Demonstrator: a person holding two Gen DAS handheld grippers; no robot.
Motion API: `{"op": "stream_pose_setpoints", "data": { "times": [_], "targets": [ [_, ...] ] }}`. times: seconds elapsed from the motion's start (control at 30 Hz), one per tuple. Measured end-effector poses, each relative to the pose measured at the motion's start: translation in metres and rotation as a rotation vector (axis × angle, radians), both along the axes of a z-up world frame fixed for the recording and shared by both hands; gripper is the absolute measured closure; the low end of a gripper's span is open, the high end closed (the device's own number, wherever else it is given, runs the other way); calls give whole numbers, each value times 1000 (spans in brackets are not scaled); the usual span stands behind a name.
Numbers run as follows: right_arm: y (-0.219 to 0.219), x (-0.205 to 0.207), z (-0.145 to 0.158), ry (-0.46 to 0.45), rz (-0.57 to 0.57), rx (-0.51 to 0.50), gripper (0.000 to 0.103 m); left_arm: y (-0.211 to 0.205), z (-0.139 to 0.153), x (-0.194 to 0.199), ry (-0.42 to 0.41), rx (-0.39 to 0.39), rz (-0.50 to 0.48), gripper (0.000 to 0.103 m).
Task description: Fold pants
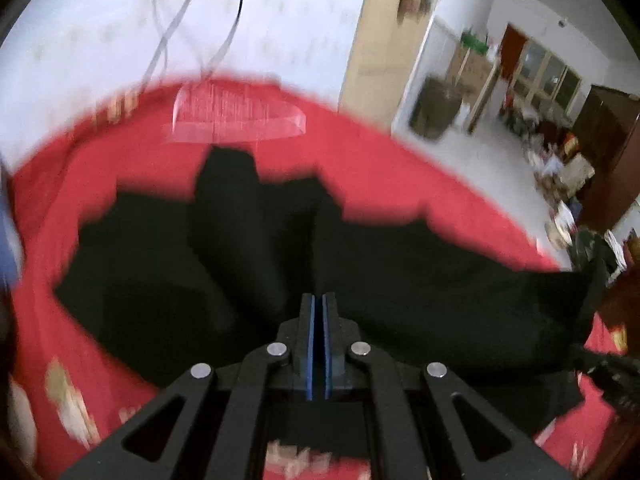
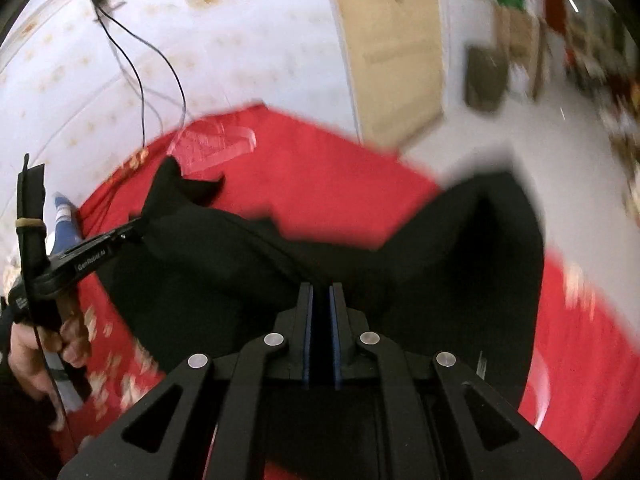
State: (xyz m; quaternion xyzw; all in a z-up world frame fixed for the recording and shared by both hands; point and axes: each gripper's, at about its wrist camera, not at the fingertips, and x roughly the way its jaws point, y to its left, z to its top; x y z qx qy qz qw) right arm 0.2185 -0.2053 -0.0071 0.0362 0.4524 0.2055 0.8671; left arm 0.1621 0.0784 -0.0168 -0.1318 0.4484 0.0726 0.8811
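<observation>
Black pants (image 1: 248, 248) hang spread over a red cloth-covered surface (image 1: 360, 160). My left gripper (image 1: 319, 300) is shut on the pants' near edge, its blue pads pressed together on the fabric. My right gripper (image 2: 320, 292) is shut on the pants (image 2: 240, 264) too, with black cloth between its blue pads. In the right wrist view the left gripper (image 2: 136, 226) shows at the left, clamping a bunched part of the pants. The fabric stretches between both grippers, lifted above the red surface. Both views are motion-blurred.
A clear plastic sheet (image 1: 236, 116) lies at the far side of the red surface (image 2: 328, 168). A white wall with dangling cables (image 2: 136, 72) is behind. A beige door (image 2: 392, 48) and a cluttered room (image 1: 552, 160) are to the right.
</observation>
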Motion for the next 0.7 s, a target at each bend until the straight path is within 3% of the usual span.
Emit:
{"op": "stream_pose_setpoints", "data": {
  "times": [0.1,0.13,0.2,0.23,0.27,0.3,0.33,0.4,0.57,0.67,0.7],
  "targets": [
    [-11,-21,-46,237,-85,29,95,1,-11,-29,60,16,-9,97],
    [-16,-25,-50,268,-106,65,95,3,-8,-37,56,14,0,97],
    [-28,-36,-48,260,-156,119,87,7,3,-48,35,29,7,89],
    [-36,-42,-44,245,-179,138,69,10,9,-51,24,32,9,83],
    [-41,-45,-40,235,-200,169,47,13,14,-52,12,29,13,66],
    [-48,-50,-34,225,-222,209,40,16,18,-51,-3,24,22,52],
    [-54,-52,-31,214,-248,244,35,19,22,-49,-18,21,31,48],
    [-62,-53,-28,191,-292,256,35,16,26,-37,-27,35,21,40],
    [-63,-46,-30,166,-332,273,35,-15,18,26,21,166,-78,39],
    [-64,-39,-41,179,-342,312,35,-33,-5,75,115,255,-112,40],
    [-65,-35,-48,205,-343,336,35,-36,-14,88,156,289,-106,53]
  ]
}}
